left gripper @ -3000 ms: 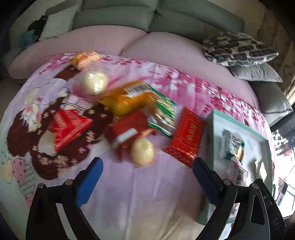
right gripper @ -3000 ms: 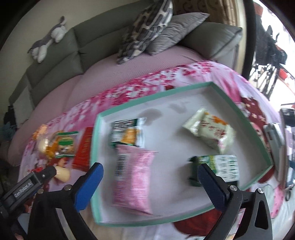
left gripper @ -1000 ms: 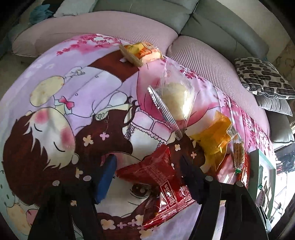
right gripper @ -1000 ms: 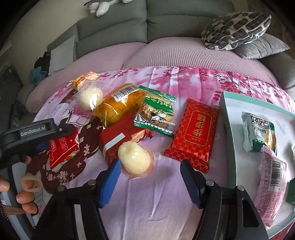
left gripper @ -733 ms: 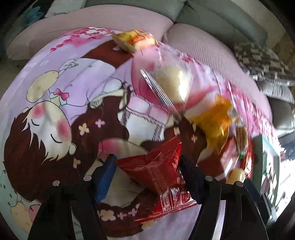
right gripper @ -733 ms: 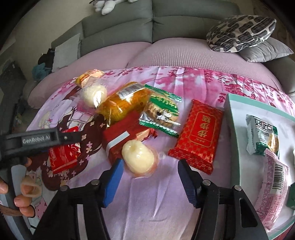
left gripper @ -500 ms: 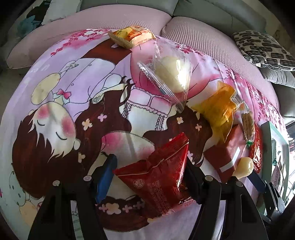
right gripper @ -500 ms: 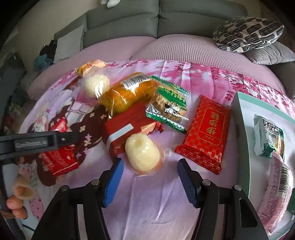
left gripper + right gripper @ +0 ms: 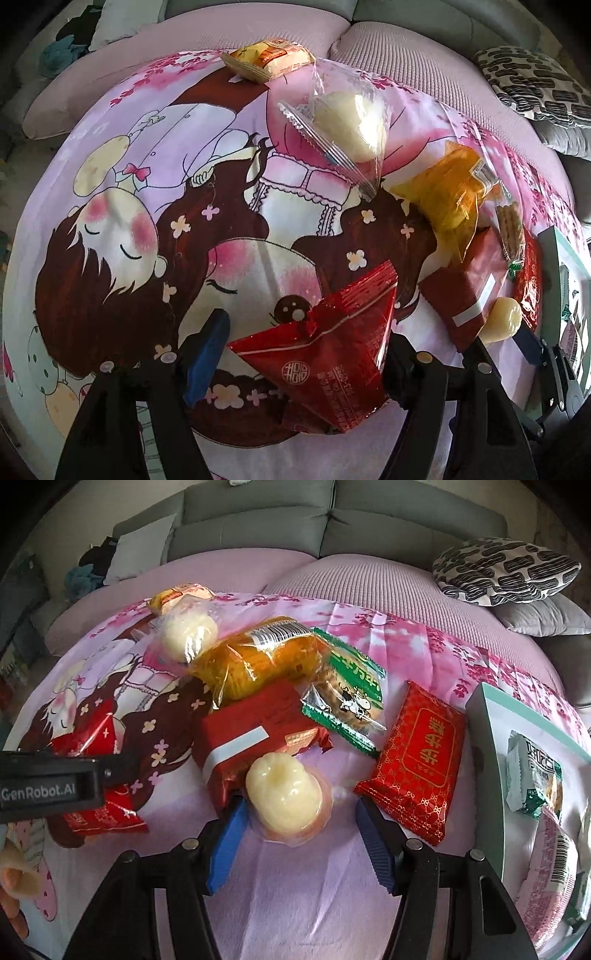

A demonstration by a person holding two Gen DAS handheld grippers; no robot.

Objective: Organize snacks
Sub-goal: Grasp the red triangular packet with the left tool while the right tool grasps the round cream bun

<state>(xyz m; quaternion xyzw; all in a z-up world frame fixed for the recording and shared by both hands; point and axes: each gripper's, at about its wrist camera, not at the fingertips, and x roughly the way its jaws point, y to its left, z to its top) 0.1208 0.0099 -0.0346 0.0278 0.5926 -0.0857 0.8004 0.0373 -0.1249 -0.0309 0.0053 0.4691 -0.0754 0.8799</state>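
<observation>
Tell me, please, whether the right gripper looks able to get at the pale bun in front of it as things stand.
Probably yes: the right gripper is open, the bun lies uncovered between its fingertips, and only the red pack crowds its far side.

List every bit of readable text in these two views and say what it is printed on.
"GenRobot.AI": plate on the left gripper, seen from the right wrist.
Gold Chinese characters on the flat red packet: visible, not read with certainty.
Green biscuit pack: lettering distorted, unreadable.
Red pouch between the left gripper's fingers: seal emblem and small print, too small.
Barcodes on the orange bag: digits unreadable.
</observation>
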